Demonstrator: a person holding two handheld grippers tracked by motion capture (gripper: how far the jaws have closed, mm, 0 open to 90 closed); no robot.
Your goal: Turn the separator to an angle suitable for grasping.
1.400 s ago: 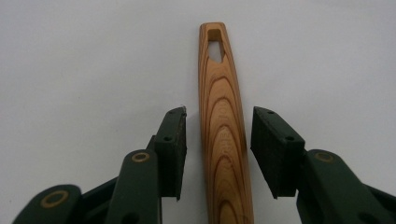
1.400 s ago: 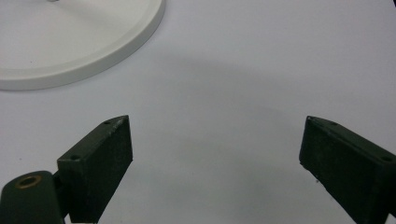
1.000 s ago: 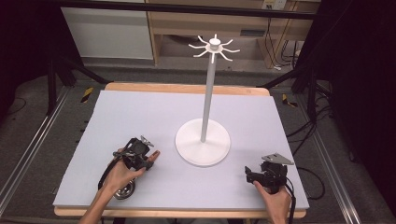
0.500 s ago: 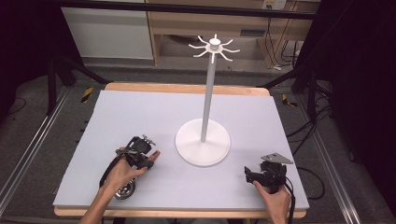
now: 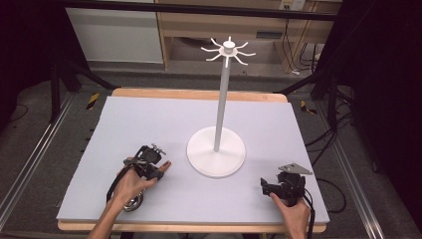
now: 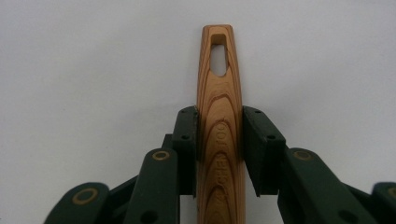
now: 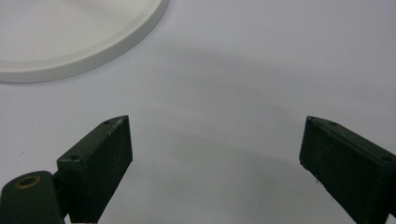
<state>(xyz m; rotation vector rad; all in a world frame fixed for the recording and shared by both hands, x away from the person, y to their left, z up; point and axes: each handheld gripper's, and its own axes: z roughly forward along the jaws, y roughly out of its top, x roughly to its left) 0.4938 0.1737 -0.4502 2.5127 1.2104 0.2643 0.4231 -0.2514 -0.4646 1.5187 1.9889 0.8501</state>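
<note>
Wooden handle (image 6: 219,116) clamped between left gripper (image 6: 218,135) jaws; right gripper (image 7: 215,149) jaws wide apart.

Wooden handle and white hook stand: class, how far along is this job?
Done: the left gripper has its fingers shut on the wooden handle. In hand: the handle, low over the table. Left: hanging its slot on the hook stand. The right gripper is open, idle.

A tall white metal hanging stand (image 5: 216,149) with curved top hooks rests on the pale grey table mat (image 5: 149,119).
</note>
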